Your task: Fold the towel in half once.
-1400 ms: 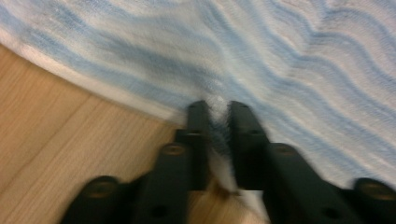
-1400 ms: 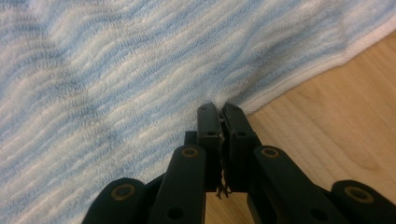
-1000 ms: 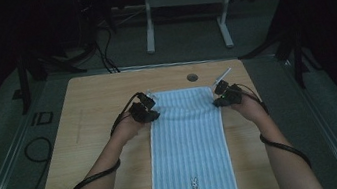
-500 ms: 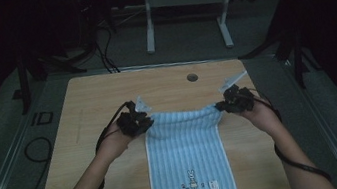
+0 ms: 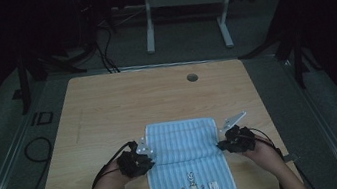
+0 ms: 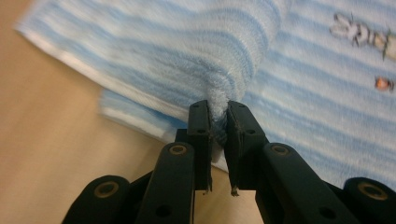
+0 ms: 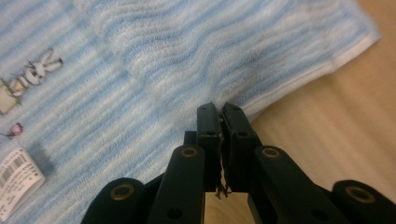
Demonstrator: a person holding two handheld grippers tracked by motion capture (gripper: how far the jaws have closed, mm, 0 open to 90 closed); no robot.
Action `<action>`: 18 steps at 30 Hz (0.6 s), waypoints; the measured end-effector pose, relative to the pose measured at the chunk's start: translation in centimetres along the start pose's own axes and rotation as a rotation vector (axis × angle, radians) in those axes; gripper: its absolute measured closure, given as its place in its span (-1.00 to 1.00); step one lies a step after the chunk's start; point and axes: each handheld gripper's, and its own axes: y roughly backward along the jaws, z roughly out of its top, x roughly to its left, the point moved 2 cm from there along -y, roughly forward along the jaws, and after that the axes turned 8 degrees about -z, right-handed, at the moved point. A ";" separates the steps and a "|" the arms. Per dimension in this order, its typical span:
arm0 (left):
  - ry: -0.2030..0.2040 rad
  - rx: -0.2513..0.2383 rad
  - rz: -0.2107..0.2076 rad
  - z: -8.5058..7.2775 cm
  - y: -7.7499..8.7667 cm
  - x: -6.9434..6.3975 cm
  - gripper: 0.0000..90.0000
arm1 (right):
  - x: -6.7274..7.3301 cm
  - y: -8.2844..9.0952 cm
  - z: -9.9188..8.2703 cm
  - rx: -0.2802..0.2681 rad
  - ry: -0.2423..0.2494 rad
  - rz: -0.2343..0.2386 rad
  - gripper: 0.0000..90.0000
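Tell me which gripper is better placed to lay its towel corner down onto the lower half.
Neither clearly: the left gripper and right gripper each pinch a corner of the towel, level over its sides. Both should lower together.

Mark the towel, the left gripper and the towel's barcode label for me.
towel (image 5: 183, 140): high view, middle of the folded-over striped layer.
left gripper (image 6: 218, 122): left gripper view, between the jaw tips where they pinch the cloth.
barcode label (image 7: 16, 175): right gripper view, middle of the white tag.
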 end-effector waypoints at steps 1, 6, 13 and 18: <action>0.004 0.006 0.000 -0.2 -0.2 0.0 0.77 | 0.1 -0.2 -0.2 0.003 0.000 0.007 0.92; 0.025 0.023 -0.025 -1.1 -0.7 0.2 0.76 | 0.8 -0.9 -0.8 0.035 0.004 0.011 0.90; 0.027 0.027 0.007 -0.7 1.2 0.7 0.61 | 0.7 0.8 -0.3 0.023 0.026 -0.011 0.67; 0.022 -0.010 0.033 0.7 2.6 1.1 0.57 | 0.3 3.1 1.5 -0.043 0.028 -0.034 0.61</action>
